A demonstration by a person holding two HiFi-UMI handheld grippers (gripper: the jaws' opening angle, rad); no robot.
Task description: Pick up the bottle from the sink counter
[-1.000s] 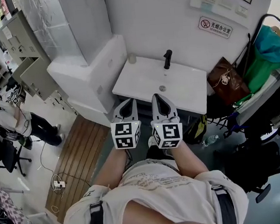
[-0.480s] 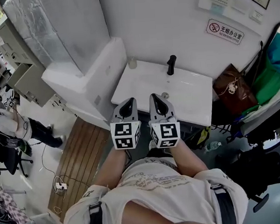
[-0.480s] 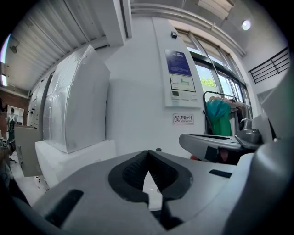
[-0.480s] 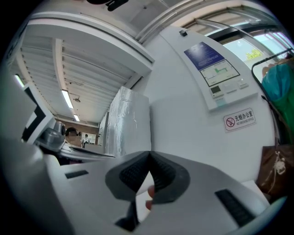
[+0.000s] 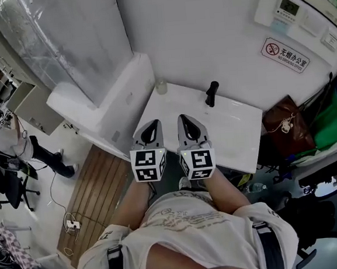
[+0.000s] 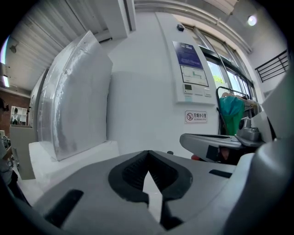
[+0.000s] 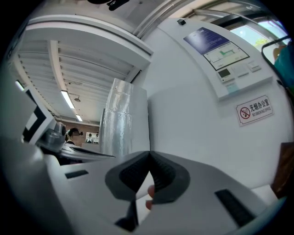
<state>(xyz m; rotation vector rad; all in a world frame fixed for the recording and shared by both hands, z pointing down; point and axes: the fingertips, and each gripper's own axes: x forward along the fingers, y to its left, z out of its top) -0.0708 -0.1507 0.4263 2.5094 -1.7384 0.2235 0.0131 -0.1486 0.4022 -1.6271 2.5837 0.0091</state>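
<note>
Holding left gripper [image 5: 151, 125] and right gripper [image 5: 186, 119] side by side and level, seen in the head view in front of the near part of the white sink counter [image 5: 236, 132]. Both clenched tip to tip, grasping nothing. At the counter's back left corner, close to the wall: a small pale bottle [image 5: 161, 87], perhaps translucent, too small to be sure. Well apart from both grippers. To its right, by the basin, an upright black faucet [image 5: 212, 93].
</note>
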